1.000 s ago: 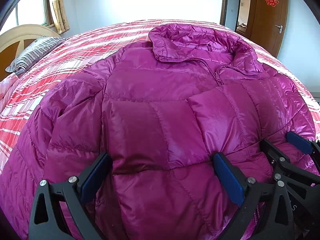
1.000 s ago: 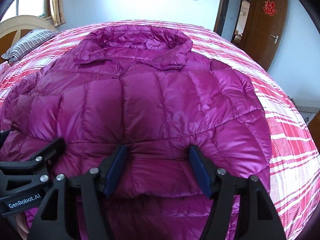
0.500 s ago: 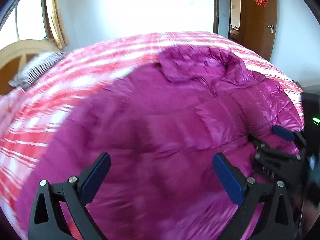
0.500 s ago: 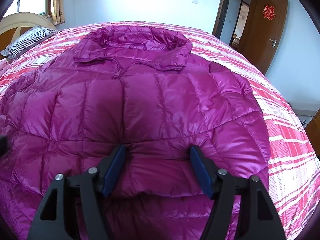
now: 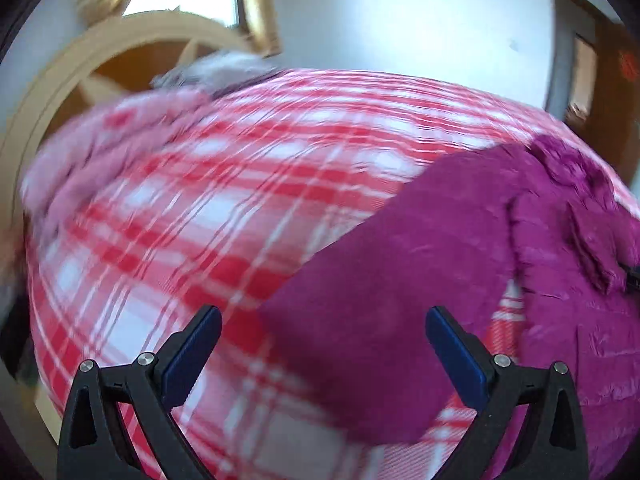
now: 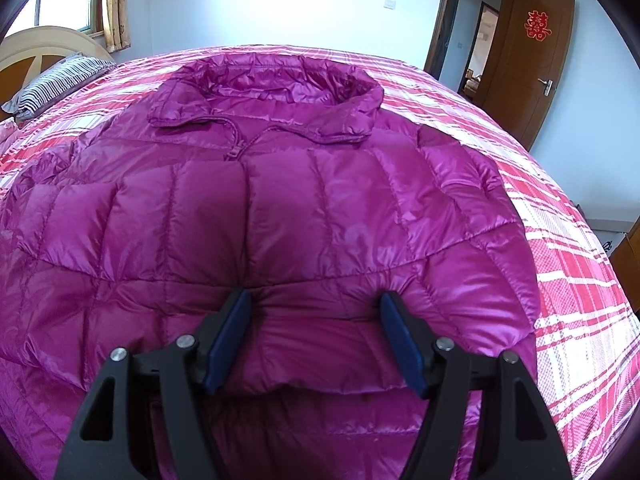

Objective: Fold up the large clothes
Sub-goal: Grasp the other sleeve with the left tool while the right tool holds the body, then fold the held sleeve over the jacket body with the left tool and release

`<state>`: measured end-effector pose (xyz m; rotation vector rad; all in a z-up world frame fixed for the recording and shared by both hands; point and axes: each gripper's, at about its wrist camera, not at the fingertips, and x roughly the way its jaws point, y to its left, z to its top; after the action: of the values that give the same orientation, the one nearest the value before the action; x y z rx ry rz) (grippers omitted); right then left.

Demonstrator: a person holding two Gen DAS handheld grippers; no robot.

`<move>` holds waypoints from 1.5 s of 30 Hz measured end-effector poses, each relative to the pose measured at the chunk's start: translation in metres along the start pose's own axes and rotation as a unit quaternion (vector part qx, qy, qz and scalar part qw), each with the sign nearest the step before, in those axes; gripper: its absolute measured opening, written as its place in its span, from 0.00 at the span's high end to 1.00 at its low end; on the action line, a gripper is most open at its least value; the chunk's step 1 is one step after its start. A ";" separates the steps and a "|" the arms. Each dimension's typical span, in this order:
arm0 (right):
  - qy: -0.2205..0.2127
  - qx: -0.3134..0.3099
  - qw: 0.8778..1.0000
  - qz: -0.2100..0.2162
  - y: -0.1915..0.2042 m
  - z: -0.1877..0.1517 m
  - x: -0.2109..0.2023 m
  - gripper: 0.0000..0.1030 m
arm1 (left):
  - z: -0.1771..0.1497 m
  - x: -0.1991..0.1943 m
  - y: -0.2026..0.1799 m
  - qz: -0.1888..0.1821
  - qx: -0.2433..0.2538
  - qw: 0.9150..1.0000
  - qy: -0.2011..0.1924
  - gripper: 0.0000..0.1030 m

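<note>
A magenta puffer jacket [image 6: 288,216] lies front up on the bed, collar at the far end. My right gripper [image 6: 316,336] sits at the jacket's near part, its blue pads pressed into a puffy fold of the fabric and shut on it. The left wrist view is motion-blurred. There, my left gripper [image 5: 324,344] is open, hovering over the jacket's outstretched sleeve [image 5: 380,304], which runs from the jacket body [image 5: 568,272] toward the near edge. The sleeve's cuff end lies between and below the spread fingers; nothing is gripped.
The red and white plaid bedspread [image 5: 192,216] covers the whole bed. A wooden headboard [image 5: 120,60] and a striped pillow [image 6: 56,84] are at the left. A brown door [image 6: 536,80] stands at the far right, and a window [image 6: 68,0] at upper left.
My left gripper has swung left, away from the jacket's body to over the sleeve and bare bedspread. The right gripper has stayed in place on the same fold.
</note>
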<state>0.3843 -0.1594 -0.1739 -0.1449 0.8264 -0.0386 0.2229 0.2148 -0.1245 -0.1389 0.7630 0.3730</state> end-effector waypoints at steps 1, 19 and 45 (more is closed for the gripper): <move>0.000 0.000 1.000 0.000 0.000 0.000 0.000 0.31 | -0.005 -0.001 0.007 -0.007 -0.016 1.000 0.001 0.02; -0.006 0.013 1.000 0.015 -0.005 -0.001 -0.002 0.30 | 0.018 0.013 -0.014 0.012 0.000 1.000 -0.003 0.85; -0.010 0.019 1.000 0.023 -0.008 -0.001 -0.003 0.29 | 0.129 -0.131 -0.172 -0.077 0.180 0.956 -0.218 0.86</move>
<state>0.3815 -0.1668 -0.1715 -0.0905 0.8088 -0.0099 0.2850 0.0517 0.0571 0.2227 0.3678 0.1026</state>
